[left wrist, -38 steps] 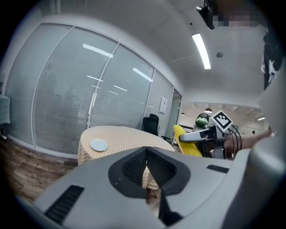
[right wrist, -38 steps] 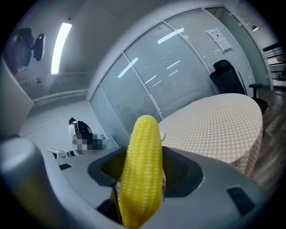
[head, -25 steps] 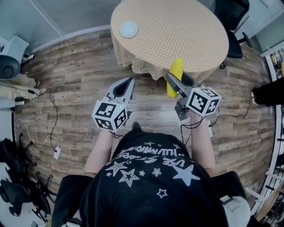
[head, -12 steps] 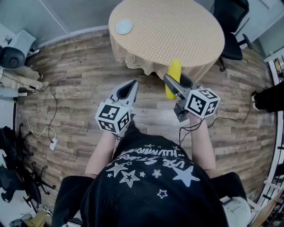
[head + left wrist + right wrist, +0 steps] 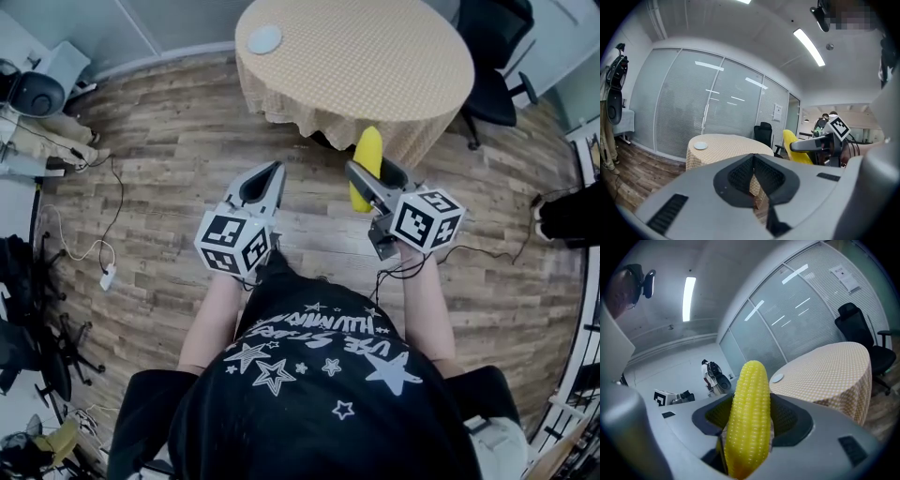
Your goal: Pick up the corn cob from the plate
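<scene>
A yellow corn cob (image 5: 367, 165) (image 5: 748, 418) stands upright between the jaws of my right gripper (image 5: 373, 180) (image 5: 747, 420), which is shut on it. I hold it in the air in front of the round table (image 5: 356, 58). The cob also shows in the left gripper view, as the corn cob (image 5: 797, 147) held by the right gripper (image 5: 820, 143). A small white plate (image 5: 264, 39) (image 5: 700, 146) (image 5: 777, 378) lies bare at the table's far left. My left gripper (image 5: 265, 184) (image 5: 753, 176) hangs beside the right one, shut with nothing in it.
The table wears a checked tan cloth. A black office chair (image 5: 492, 56) (image 5: 855, 329) stands behind it at the right. Cables (image 5: 103, 253) and equipment lie on the wooden floor at the left. Glass partition walls (image 5: 693, 103) close off the back.
The head view has shifted slightly; both grippers stay at about the same place, the right one still holding the cob off the table.
</scene>
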### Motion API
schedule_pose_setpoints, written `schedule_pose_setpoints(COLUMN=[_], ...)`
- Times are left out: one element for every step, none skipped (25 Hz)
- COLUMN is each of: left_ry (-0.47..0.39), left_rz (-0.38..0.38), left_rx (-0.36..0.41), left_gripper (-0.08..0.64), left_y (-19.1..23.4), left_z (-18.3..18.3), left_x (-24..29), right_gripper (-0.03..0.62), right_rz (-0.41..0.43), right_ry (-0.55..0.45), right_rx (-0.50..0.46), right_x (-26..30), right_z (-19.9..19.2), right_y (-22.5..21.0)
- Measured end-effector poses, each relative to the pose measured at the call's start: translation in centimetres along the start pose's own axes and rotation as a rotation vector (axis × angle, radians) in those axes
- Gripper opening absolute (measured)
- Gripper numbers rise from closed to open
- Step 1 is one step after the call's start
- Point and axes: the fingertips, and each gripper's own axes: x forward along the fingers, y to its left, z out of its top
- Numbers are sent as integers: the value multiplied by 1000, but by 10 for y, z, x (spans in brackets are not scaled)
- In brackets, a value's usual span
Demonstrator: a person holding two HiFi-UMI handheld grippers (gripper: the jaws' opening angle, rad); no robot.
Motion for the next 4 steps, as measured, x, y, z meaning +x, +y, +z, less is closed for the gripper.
schedule_pose_setpoints(left_ry=[2, 4, 5, 6], left_rz=[3, 4, 6, 8], left_rx=[-3, -6, -8, -11], left_gripper=[8, 8, 8, 8], left_y=[-5, -9, -14, -19], left_z=[-2, -5, -6, -8], left_x=[-3, -7, -9, -12], right_gripper=[259, 259, 259, 259], right_rz=[3, 4, 5, 6], right_ry=[2, 5, 8, 10], right_rx=[0, 0, -1, -2], right_x=[-5, -10, -15, -20], right_z=[-3, -6, -9, -11], right_y=[1, 2, 3, 4])
